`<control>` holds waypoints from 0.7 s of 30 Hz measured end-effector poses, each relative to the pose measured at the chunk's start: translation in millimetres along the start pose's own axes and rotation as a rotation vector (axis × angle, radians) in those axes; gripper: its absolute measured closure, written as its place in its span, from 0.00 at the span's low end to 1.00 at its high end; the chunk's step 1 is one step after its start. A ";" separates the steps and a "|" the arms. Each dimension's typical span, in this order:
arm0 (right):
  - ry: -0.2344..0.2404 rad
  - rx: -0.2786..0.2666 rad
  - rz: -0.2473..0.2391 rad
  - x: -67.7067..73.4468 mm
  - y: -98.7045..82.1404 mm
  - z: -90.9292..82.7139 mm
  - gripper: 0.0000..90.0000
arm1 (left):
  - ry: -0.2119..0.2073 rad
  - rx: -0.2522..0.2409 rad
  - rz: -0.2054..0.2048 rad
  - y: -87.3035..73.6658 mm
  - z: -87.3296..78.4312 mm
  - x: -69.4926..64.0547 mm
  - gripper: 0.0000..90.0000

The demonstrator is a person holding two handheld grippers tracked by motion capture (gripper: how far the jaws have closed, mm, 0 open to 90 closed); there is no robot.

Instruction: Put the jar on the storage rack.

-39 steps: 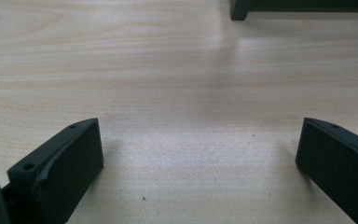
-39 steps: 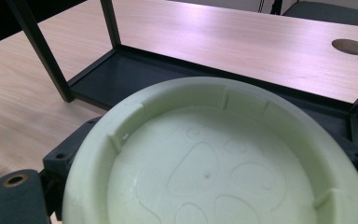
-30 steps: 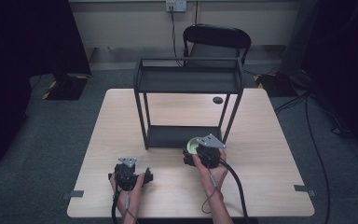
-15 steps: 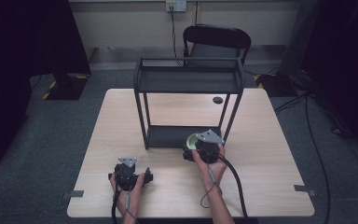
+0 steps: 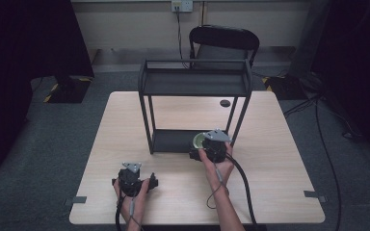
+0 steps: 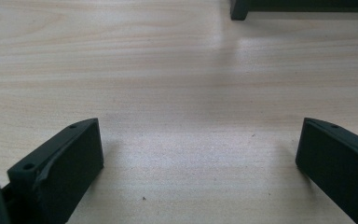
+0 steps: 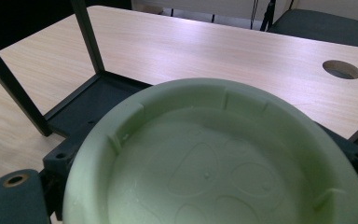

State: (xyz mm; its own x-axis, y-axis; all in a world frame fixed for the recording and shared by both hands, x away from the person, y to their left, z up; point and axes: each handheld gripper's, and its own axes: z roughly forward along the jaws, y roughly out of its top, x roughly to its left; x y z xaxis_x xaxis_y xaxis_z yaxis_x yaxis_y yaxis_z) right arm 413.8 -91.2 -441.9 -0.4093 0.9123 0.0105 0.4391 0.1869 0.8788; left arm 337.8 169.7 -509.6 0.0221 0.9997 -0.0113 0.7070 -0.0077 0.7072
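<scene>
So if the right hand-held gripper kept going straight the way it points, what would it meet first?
Probably the rack's lower shelf: the right hand-held gripper, carrying the pale green bowl, points over its near edge, though depth is unclear.

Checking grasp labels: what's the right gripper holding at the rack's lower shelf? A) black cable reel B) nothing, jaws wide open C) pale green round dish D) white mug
C: the right gripper view shows a pale green round dish clamped between its black jaws, and the high view shows the right gripper with that dish at the front edge of the black rack.
</scene>
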 end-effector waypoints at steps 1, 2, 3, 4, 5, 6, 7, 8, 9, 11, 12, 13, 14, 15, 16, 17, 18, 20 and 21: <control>-0.002 0.002 0.000 -0.3 0.4 1.0 0.12 | 0.000 0.000 0.000 0.0 0.0 0.0 0.00; -0.002 0.004 0.000 -0.9 0.8 2.3 0.12 | 0.000 0.000 0.000 0.0 0.0 0.0 0.00; 0.000 0.004 0.001 -1.3 0.9 3.2 0.12 | 0.000 0.000 0.000 0.0 0.0 0.0 0.00; 0.002 0.005 0.004 -2.0 1.0 4.5 0.12 | 0.000 0.000 0.000 0.0 0.0 0.0 0.00; 0.001 0.006 0.007 -2.5 1.1 5.8 0.12 | 0.000 0.000 0.000 0.0 0.0 0.0 0.00; -0.002 0.007 0.006 -3.0 1.1 7.2 0.12 | 0.000 0.000 0.000 0.0 0.0 0.0 0.00; -0.004 0.009 0.004 -3.4 1.2 8.3 0.12 | 0.000 -0.001 0.000 0.0 0.0 0.0 0.00; -0.003 0.012 0.003 -3.6 1.6 9.6 0.12 | 0.000 0.000 0.000 0.0 0.0 0.0 0.00; -0.002 0.014 0.001 -3.8 2.0 10.7 0.12 | 0.000 0.000 0.000 0.0 0.0 0.0 0.00; -0.002 0.015 -0.001 -4.0 3.2 12.7 0.12 | 0.000 0.000 0.000 0.0 0.0 0.0 0.00; 0.000 0.015 0.000 -4.8 4.0 13.9 0.12 | 0.000 0.000 0.000 0.0 0.0 0.0 0.00; 0.001 0.017 0.002 -5.3 5.3 15.5 0.12 | 0.000 0.000 0.000 0.0 0.0 0.0 0.00; -0.001 0.018 -0.001 -5.5 6.2 16.5 0.12 | 0.000 0.000 0.000 0.0 0.0 0.0 0.00; -0.001 0.019 -0.005 -5.6 7.3 17.6 0.12 | 0.000 0.000 0.000 0.0 0.0 0.0 0.00; 0.001 0.018 -0.003 -5.6 8.4 18.5 0.12 | 0.000 0.000 0.000 0.0 0.0 0.0 0.00; 0.003 0.016 -0.004 -5.8 9.5 19.6 0.12 | 0.000 0.000 0.000 0.0 0.0 0.0 0.00; 0.002 0.017 -0.004 -5.7 10.2 20.6 0.12 | 0.000 0.000 0.000 0.0 0.0 0.0 0.00; 0.000 0.017 -0.005 -6.0 11.1 22.0 0.12 | 0.000 -0.001 -0.001 0.0 0.0 0.0 0.00; 0.001 0.018 -0.001 -6.2 11.4 23.0 0.12 | 0.000 0.000 0.000 0.0 0.0 0.1 0.00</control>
State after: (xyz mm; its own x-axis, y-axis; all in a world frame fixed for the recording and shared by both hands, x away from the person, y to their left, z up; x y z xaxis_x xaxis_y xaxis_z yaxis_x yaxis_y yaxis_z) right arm 439.7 -86.3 -442.9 -0.4109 0.9116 0.0097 0.4525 0.1947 0.8703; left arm 337.8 169.8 -509.6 0.0221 0.9997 -0.0120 0.7069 -0.0072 0.7073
